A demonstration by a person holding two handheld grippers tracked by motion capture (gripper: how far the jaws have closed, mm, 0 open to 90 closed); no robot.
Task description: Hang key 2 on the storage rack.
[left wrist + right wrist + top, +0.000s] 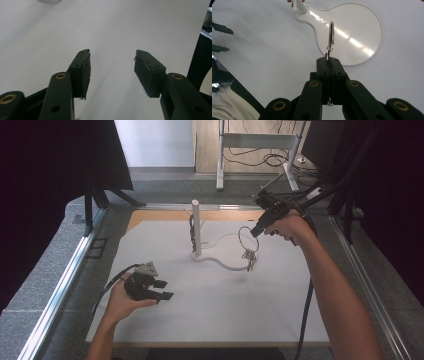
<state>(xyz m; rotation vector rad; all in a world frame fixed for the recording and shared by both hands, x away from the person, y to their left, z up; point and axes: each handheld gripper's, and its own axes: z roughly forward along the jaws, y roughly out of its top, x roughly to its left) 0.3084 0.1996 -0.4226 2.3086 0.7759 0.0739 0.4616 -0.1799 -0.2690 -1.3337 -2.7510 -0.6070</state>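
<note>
Dangling from right tongs (256, 231), thin metal key ring (248, 239), keys (250, 259) beneath

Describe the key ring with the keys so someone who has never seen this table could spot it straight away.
Start at the white board covering the table, then find the upright white post on its glossy white base near the far middle. Just right of the post, the right gripper holds the key ring above the base. It is the thin metal loop with keys dangling beneath.
</note>
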